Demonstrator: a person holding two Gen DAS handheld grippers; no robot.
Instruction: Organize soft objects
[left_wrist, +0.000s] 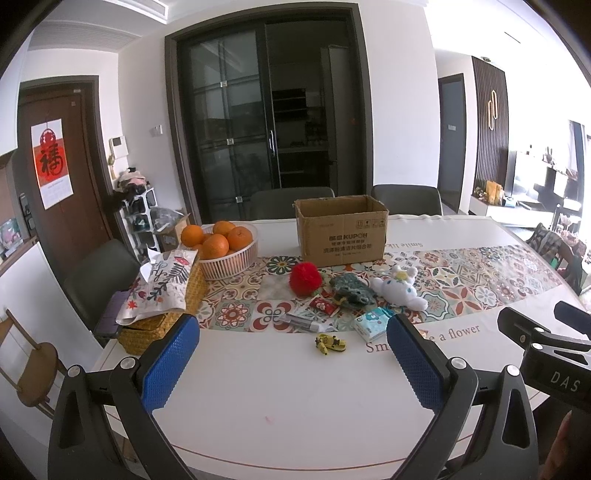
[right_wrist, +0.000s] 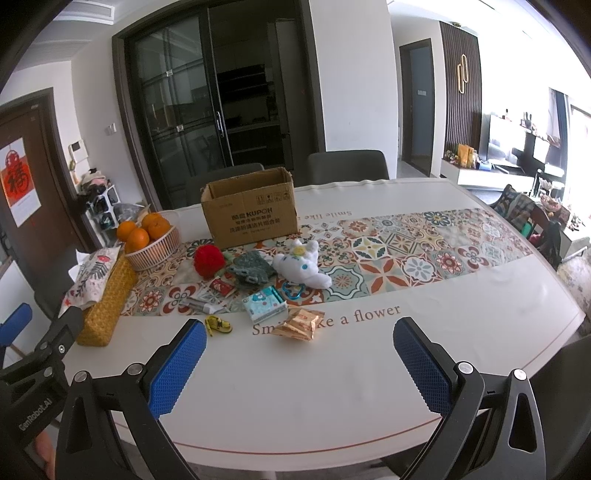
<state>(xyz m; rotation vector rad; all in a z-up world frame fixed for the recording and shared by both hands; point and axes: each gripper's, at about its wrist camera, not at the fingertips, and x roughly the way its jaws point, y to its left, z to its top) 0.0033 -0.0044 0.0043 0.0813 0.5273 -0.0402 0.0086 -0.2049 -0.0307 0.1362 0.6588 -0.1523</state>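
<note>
The left black two-finger gripper (left_wrist: 288, 354) carries rectangular blue pads (left_wrist: 168, 363) with a fine knurled diamond texture, set on angular black plastic arms with triangular cut-outs and round silver pivot screws. The right black two-finger gripper (right_wrist: 299, 363) is built alike, with matching blue textured pads (right_wrist: 421, 369). White lettering reads "DAS" on one black body and "GenRobot.AI" on the other.

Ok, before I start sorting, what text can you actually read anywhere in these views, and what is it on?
"KUPOH": cardboard box; the Chinese lines and icons under it are too small to read.
"Smile like a flower": table mat, partly hidden by snack packets; repeated on the far edge.
"福": red wall calendar; its date grid is unreadable.
"DAS": right tongs body.
"GenRobot.AI": left tongs body.
</note>
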